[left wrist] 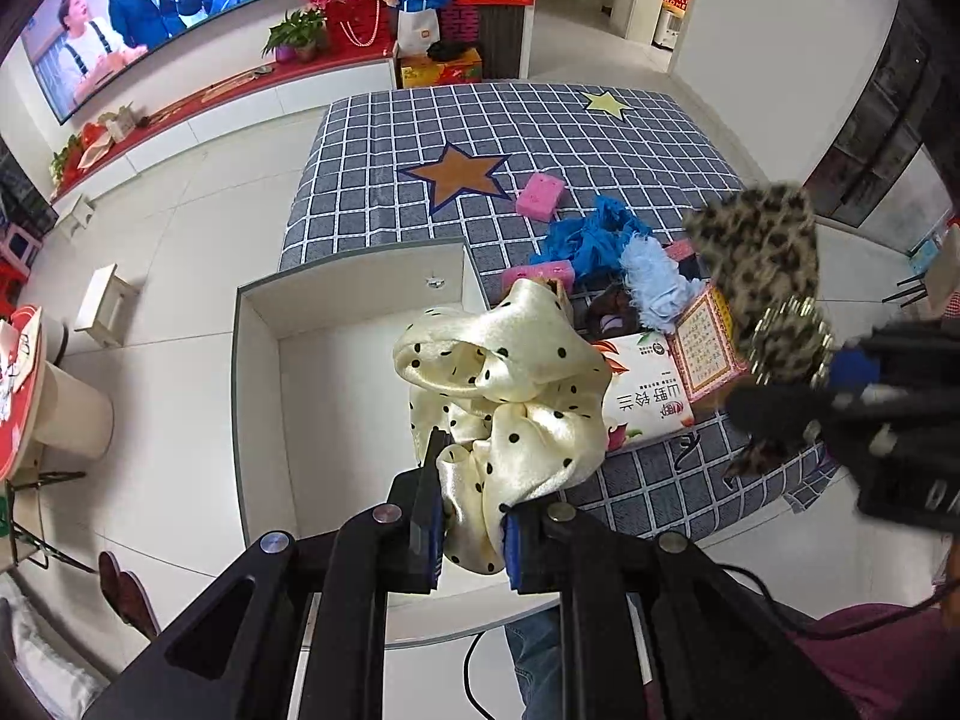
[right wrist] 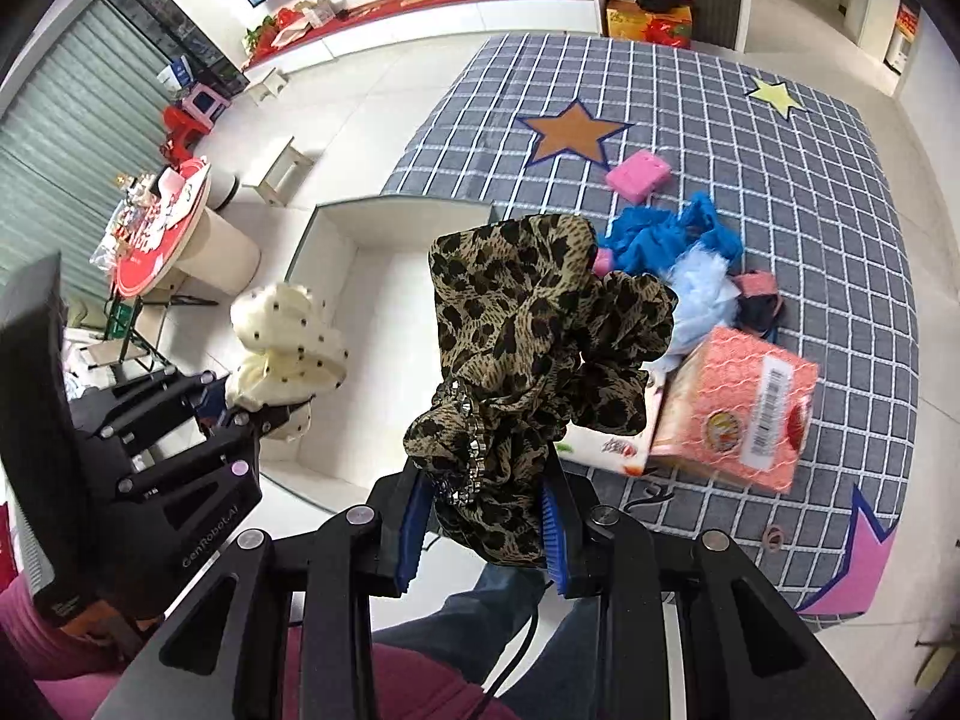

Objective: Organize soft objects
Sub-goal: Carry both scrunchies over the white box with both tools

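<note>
Grey checked rug with star patches (left wrist: pixel 540 138) spread over white tile floor, white open-top box (left wrist: pixel 336 384) at its edge. Left gripper (left wrist: pixel 474 516) clamped on cream satin polka-dot scrunchie (left wrist: pixel 510 396), held above box. Right gripper (right wrist: pixel 486 534) pinching leopard-print fabric scrunchie with studded trim (right wrist: pixel 534 348), raised near box's rug-side wall. Blue ruffled cloth (right wrist: pixel 666 234), pale blue fluffy piece (right wrist: pixel 702 288), pink sponge block (right wrist: pixel 637 174) lying on rug.

Cream polka-dot scrunchie (left wrist: pixel 510 396) held aloft, leopard-print scrunchie (right wrist: pixel 528 348) likewise
</note>
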